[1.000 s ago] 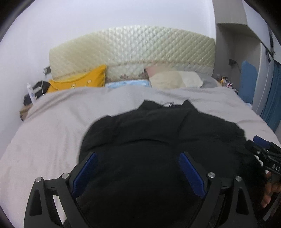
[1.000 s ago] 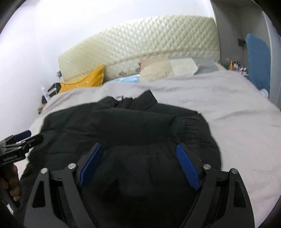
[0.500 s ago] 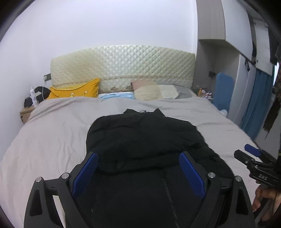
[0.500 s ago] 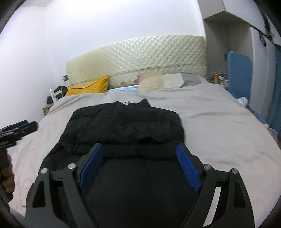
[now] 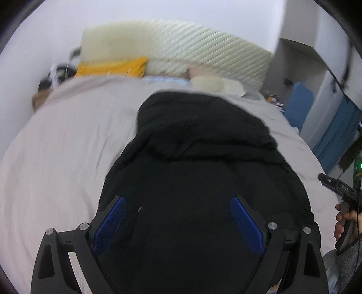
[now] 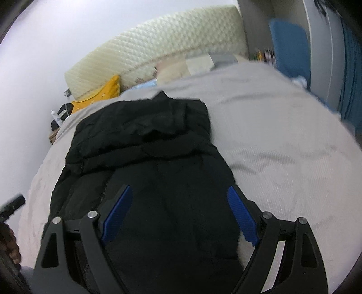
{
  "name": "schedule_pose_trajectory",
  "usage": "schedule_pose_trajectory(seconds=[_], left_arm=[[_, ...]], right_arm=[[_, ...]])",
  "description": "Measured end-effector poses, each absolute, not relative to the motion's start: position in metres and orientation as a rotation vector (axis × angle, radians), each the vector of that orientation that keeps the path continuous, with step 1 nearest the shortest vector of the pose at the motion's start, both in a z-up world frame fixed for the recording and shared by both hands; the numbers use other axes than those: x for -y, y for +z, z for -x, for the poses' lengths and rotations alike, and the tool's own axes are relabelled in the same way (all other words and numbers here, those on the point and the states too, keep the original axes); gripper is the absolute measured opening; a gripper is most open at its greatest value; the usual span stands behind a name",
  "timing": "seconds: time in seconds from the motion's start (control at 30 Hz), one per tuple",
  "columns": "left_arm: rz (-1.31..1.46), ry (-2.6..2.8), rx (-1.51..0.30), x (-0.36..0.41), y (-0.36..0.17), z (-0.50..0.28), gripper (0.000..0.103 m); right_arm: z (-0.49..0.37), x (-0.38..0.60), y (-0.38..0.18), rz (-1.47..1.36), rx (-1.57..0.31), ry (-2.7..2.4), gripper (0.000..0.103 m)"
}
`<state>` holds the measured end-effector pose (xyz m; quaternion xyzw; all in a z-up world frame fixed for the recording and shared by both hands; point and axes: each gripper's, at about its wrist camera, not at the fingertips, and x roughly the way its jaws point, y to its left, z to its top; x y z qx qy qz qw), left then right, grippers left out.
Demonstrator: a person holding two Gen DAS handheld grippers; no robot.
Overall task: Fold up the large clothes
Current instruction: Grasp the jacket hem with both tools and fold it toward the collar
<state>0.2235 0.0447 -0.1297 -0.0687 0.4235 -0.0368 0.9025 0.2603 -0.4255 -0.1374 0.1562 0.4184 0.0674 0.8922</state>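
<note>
Bed (image 5: 56,147) under folded black jacket (image 5: 203,158)

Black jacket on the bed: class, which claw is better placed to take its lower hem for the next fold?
Probably either: both open claws, left and right, hang over the black jacket near its lower end. Neither hem corner is clearly visible.

Bedroom with white wall (image 5: 158,11). Bed covered by grey-beige sheet (image 5: 67,147); cream quilted headboard (image 5: 192,43); yellow pillow (image 5: 113,67) at left. Blue curtain (image 5: 339,135) beside pale wardrobe (image 5: 325,90).
</note>
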Motion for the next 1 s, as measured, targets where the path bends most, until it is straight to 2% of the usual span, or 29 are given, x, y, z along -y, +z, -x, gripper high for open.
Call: schedule_pose_trajectory(seconds=[0.13, 0.3, 0.63, 1.0], left_arm=[[0.250, -0.053, -0.949, -0.086, -0.149, -0.232, 0.094], [0.345, -0.005, -1.018, -0.128, -0.175, -0.245, 0.094], [0.627, 0.059, -1.155, -0.200, -0.258, -0.249, 0.094], [0.705, 0.031, -1.244, -0.199, -0.291, -0.251, 0.094]], right_arm=[[-0.272, 0.462, -0.169, -0.413, -0.977, 0.114, 0.086], [-0.274, 0.499, -0.217, -0.695, -1.087, 0.087, 0.086], [-0.281, 0.474, -0.288, -0.916, -1.352, 0.206, 0.086], [-0.286, 0.435, -0.263, -0.898, -1.287, 0.412, 0.088]])
